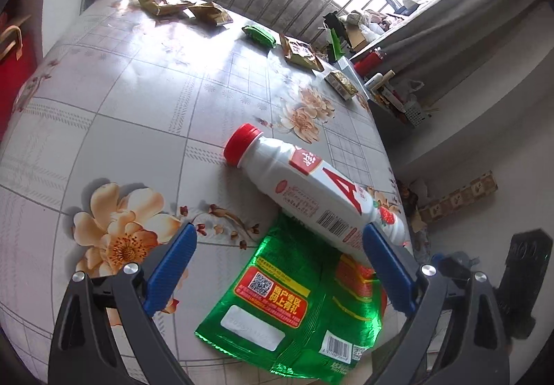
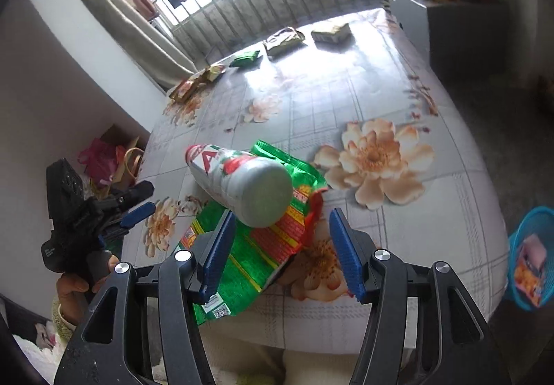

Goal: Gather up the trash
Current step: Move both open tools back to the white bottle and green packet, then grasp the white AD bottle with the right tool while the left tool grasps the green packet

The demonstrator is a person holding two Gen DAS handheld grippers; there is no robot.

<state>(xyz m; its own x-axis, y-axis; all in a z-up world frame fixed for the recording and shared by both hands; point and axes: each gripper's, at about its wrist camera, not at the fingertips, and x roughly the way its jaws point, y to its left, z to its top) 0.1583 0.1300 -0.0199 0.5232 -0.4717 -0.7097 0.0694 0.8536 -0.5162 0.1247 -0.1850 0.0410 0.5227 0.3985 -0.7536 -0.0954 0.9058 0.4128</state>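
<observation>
Our left gripper [image 1: 278,241] and right gripper [image 2: 282,229] both hang with fingers apart, gripping nothing. The bottle [image 1: 311,187] hides part of the green wrapper [image 1: 294,309]. The blue basket [image 2: 529,257] is cut off.

Tablecloth [image 1: 145,101] open from 9 to 12 o'clock of the bottle [image 1: 311,191]. Bottle lies on the green wrapper [image 1: 291,302], blocking 5 o'clock. Snack packets [image 1: 297,51] crowd the far edge.

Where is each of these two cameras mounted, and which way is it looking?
Left wrist: rides the left hand-held gripper, looking down across the flowered table at the bottle lying on the green wrapper.
Right wrist: rides the right hand-held gripper, facing the bottle's base; a hand shows.
Shared: bottle, wrapper, table.
</observation>
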